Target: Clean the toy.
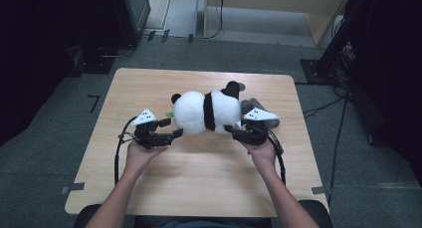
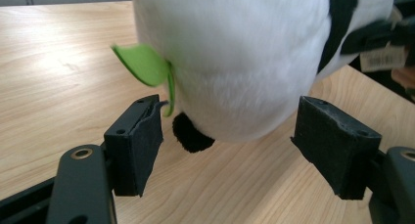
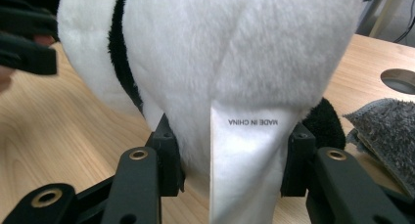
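A black-and-white panda plush point(image 1: 204, 111) lies on its side across the middle of the wooden table point(image 1: 199, 188). My left gripper point(image 1: 171, 136) is at its white head end. In the left gripper view the jaws stand open on either side of the head point(image 2: 235, 62), and neither pad point(image 2: 139, 145) presses on it. A green felt leaf point(image 2: 144, 65) hangs off the head just above the left pad. My right gripper point(image 1: 236, 131) is at the other end, shut on the plush's white body point(image 3: 244, 62), with the white sewn-in label point(image 3: 244, 175) hanging between the pads.
A grey fuzzy cloth point(image 1: 256, 106) lies behind the plush next to my right gripper, and it is on the right in the right gripper view point(image 3: 386, 131). A round hole point(image 3: 399, 79) is cut in the tabletop beyond it. Dark equipment and cables stand on the floor around the table.
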`<act>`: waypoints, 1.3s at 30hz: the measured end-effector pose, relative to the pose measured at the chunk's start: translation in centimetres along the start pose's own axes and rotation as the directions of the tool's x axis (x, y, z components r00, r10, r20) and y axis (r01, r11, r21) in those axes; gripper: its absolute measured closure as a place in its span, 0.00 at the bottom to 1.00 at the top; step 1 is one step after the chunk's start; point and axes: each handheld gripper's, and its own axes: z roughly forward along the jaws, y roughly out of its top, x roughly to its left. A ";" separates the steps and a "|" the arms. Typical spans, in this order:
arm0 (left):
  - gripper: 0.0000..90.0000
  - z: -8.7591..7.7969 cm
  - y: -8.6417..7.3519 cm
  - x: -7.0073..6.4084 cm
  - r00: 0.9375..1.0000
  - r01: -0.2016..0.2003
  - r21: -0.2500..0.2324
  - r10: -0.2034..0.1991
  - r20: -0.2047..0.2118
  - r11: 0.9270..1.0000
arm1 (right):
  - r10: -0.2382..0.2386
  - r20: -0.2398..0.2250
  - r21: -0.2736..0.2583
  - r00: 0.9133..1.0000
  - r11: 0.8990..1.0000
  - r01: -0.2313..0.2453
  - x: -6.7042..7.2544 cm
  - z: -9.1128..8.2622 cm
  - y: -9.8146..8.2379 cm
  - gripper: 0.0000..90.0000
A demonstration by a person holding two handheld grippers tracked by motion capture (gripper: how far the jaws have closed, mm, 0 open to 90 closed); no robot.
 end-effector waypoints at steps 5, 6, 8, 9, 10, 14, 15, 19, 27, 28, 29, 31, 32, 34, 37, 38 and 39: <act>0.29 0.8 -0.2 -0.6 1.000 -0.026 0.010 0.026 -0.014 1.000 | -0.005 -0.067 0.019 0.998 1.000 0.006 0.9 0.1 0.1 0.62; 0.33 0.7 -0.2 -0.6 1.000 -0.023 0.009 0.023 -0.014 1.000 | -0.003 -0.068 0.025 0.998 1.000 0.005 1.0 0.2 0.0 0.62; 0.41 0.6 -0.3 -0.6 1.000 -0.006 0.006 0.006 -0.004 1.000 | 0.002 -0.075 0.030 0.997 1.000 0.001 1.0 0.4 0.0 0.61; 0.46 0.6 -0.2 -0.7 1.000 -0.011 0.012 0.011 -0.009 1.000 | 0.004 -0.080 0.032 0.997 0.999 -0.002 1.0 0.4 0.0 0.60; 0.50 0.5 -0.2 -0.7 1.000 -0.013 0.013 0.014 -0.012 1.000 | -0.004 -0.080 0.033 0.997 0.999 0.007 1.0 0.5 0.0 0.57; 0.60 0.1 0.0 -0.3 1.000 0.030 -0.002 -0.030 0.009 1.000 | -0.042 -0.075 0.029 0.996 0.999 0.044 0.9 0.6 0.0 0.45; 0.61 0.0 0.1 -0.2 0.999 0.040 0.002 -0.040 0.016 0.999 | -0.040 -0.079 0.026 0.996 0.999 0.042 0.8 0.6 0.0 0.43; 0.58 0.0 0.0 0.2 0.994 0.101 0.029 -0.102 0.036 0.994 | -0.070 -0.068 0.034 0.995 0.997 0.073 0.8 0.6 -0.1 0.36; 0.46 0.1 -0.1 0.3 0.989 0.138 0.062 -0.141 0.044 0.988 | -0.043 -0.058 0.079 0.997 0.996 0.048 0.8 0.8 -0.3 0.34; 0.45 0.2 -0.2 0.3 0.989 0.142 0.064 -0.144 0.042 0.988 | -0.027 -0.060 0.088 0.998 0.996 0.033 0.6 0.9 -0.3 0.34; 0.44 0.3 -0.2 0.4 0.989 0.141 0.074 -0.145 0.041 0.987 | -0.005 -0.062 0.103 0.998 0.995 0.012 0.4 1.1 -0.4 0.34; 0.42 0.4 -0.3 0.4 0.988 0.147 0.093 -0.150 0.037 0.985 | 0.031 -0.069 0.124 0.997 0.992 -0.022 0.1 1.3 -0.6 0.34; 0.42 0.5 -0.3 0.4 0.988 0.149 0.097 -0.153 0.035 0.984 | 0.041 -0.072 0.128 0.997 0.991 -0.031 0.0 1.4 -0.6 0.34; 0.41 0.4 -0.4 0.4 0.988 0.149 0.097 -0.153 0.035 0.984 | 0.046 -0.075 0.119 0.996 0.992 -0.037 0.1 1.3 -0.5 0.34; 0.40 0.2 -0.3 0.3 0.988 0.148 0.097 -0.152 0.035 0.984 | 0.047 -0.074 0.109 0.996 0.993 -0.039 0.3 0.9 -0.2 0.34; 0.39 0.2 -0.3 0.2 0.988 0.145 0.098 -0.149 0.033 0.985 | 0.047 -0.075 0.110 0.996 0.993 -0.039 0.3 0.9 -0.1 0.34; 0.39 0.2 -0.3 0.2 0.988 0.144 0.099 -0.148 0.033 0.985 | 0.053 -0.075 0.115 0.996 0.992 -0.044 0.3 0.8 -0.1 0.34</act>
